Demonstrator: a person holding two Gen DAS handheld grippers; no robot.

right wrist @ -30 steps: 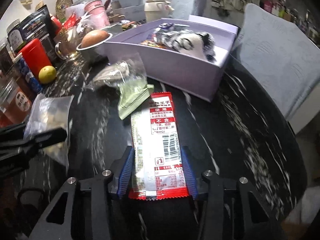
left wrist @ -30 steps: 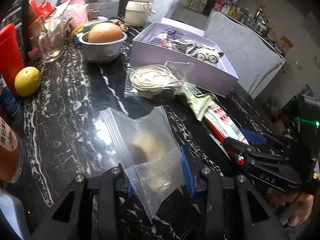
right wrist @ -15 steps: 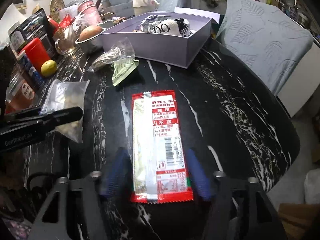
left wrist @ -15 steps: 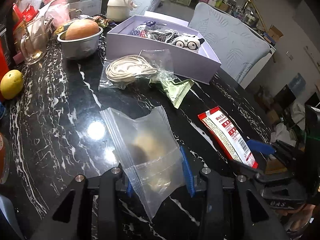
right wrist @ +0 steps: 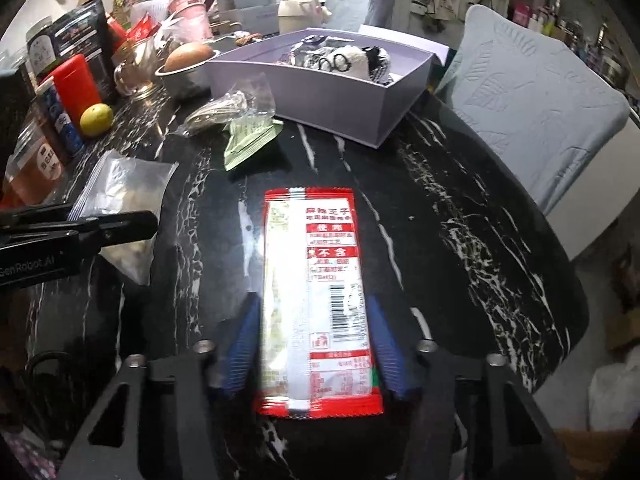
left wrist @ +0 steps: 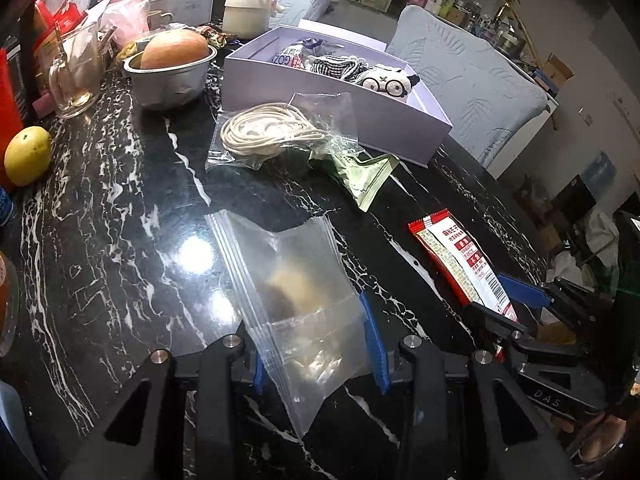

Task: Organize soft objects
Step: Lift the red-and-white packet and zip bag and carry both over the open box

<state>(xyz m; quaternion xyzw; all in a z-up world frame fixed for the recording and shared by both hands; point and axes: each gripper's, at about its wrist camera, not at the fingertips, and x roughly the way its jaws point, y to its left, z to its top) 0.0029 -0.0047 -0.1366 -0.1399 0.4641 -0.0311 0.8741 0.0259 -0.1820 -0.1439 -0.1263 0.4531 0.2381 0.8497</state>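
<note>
The red snack packet lies flat on the worktop between your right tongs, which are closing on it. Your left tongs pinch the clear zip bag. The slippery, flat packet may slide out.

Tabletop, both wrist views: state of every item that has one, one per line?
Left gripper: shut on clear zip bag.
Right gripper: jaws closing around red-and-white snack packet, flat on black marble table.
Lavender cardboard box: open, panda plush inside.
Metal bowl: upright, holds orange-brown round thing.
Clear bag of white cord: lying flat.
Green sachet: lying flat.
</note>
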